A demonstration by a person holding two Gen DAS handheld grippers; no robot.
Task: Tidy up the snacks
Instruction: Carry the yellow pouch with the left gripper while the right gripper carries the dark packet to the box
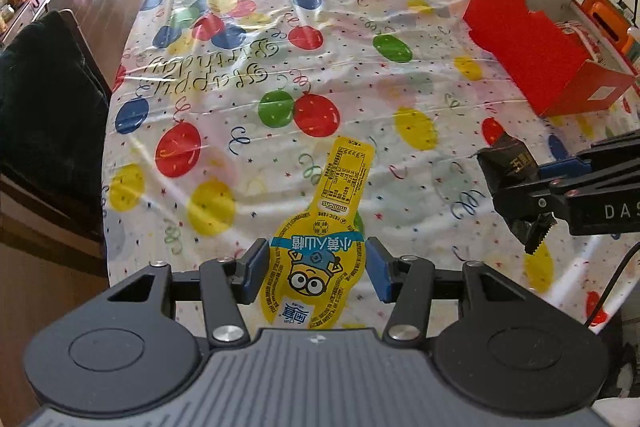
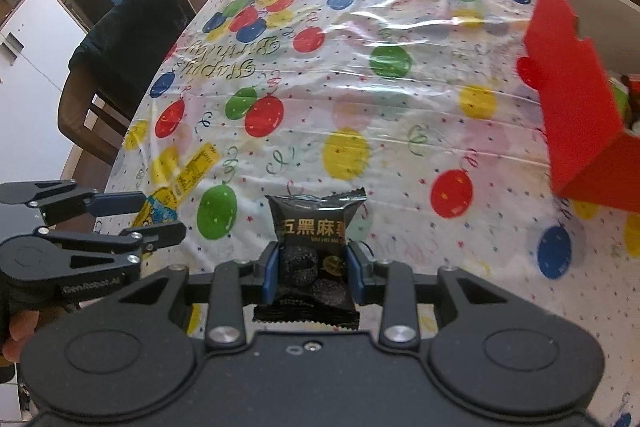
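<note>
Both grippers point down at the table (image 1: 360, 75), side by side above the cloth. The left gripper (image 1: 316, 269) squeezes a yellow pack (image 1: 320, 251), and the right gripper (image 2: 312, 273) squeezes a black pack (image 2: 316, 227). Only the left view shows inside the red box (image 1: 532, 39), which stands off to the right.

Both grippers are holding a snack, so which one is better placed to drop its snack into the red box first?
Probably the right. The right gripper, shut on the black packet, sits nearer the red box, which lies on its side of the table. The left gripper with the yellow snack is farther away, beyond it.
</note>
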